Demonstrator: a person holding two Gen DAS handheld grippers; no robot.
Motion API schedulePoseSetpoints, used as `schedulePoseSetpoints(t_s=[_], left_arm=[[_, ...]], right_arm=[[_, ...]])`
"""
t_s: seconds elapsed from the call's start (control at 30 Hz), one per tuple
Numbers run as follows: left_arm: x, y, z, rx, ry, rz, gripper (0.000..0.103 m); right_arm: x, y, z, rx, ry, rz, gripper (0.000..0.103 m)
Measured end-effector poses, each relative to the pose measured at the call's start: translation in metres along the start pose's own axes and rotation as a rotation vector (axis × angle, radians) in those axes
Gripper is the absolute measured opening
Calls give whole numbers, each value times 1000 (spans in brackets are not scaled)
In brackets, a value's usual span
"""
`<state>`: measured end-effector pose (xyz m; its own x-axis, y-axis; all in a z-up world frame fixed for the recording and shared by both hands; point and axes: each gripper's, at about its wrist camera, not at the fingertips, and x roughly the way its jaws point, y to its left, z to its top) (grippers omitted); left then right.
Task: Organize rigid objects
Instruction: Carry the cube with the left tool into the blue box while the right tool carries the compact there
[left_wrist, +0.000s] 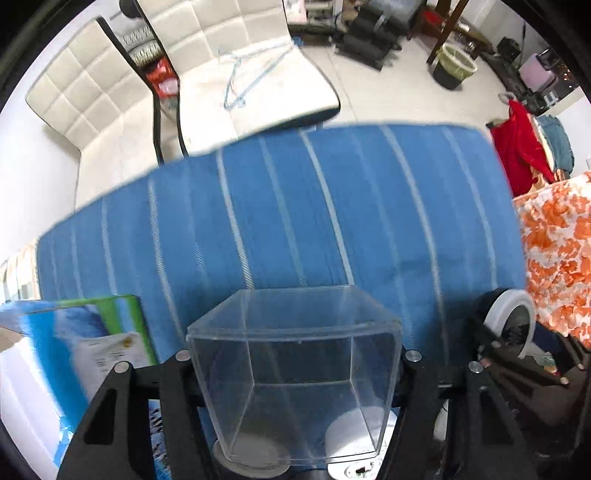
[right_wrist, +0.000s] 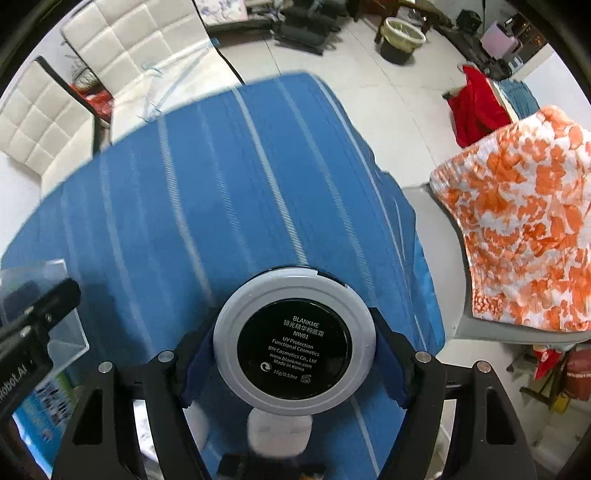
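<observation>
While both hands are up over the blue white-striped cloth (left_wrist: 295, 206) covering the bench, each tool has something clamped. Left tool (left_wrist: 295, 363) is closed down on a clear square plastic box (left_wrist: 291, 369), one finger pressing each side wall, so the box sits dead centre between the fingers with its open rim tipped toward the far edge of the bench. Through its clear bottom you can make out a couple of pale round things below, too blurry to name.

Right tool (right_wrist: 294, 345) has its blue-padded fingers squeezed on the edge of a round grey compact with a black label (right_wrist: 294, 341), label side facing the camera, reading BLANKME, NW01. It's held between the pads right in the middle of the grip, above the near part of the bench. A small white case (right_wrist: 279, 432) lies just below it on the cloth.

Off at the left edge there's a blue and green printed carton (left_wrist: 92, 332), next to the clear box. An orange and white floral fabric (right_wrist: 524, 229) hangs past the right edge of the bench.
</observation>
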<state>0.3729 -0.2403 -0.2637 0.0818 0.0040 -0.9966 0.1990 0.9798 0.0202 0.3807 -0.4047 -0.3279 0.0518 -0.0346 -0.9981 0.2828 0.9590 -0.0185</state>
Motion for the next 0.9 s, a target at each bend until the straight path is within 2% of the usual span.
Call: schedulePoseSetpoints(t_s=[0.2,0.3,0.5,0.7,0.9], left_arm=[[-59,24,-15,-8,-110,-16,61],[-90,52,-26,-25,-171,-36,61],[-152,106,-56,-45,-288,-22,61],[-194,176,-101,-66,-357,15,61],[-210,230,-129,-126,-389,36,61]], right_arm=[[-84,25,-17,-47,-142,43,77],[-134,57,-38,-83,-225,62,77],[-200,130,-90,-140,-310,107,77],[-235,207,-138,-189,-351,149,77],[-242,274,-167,-243,-350,155,77]])
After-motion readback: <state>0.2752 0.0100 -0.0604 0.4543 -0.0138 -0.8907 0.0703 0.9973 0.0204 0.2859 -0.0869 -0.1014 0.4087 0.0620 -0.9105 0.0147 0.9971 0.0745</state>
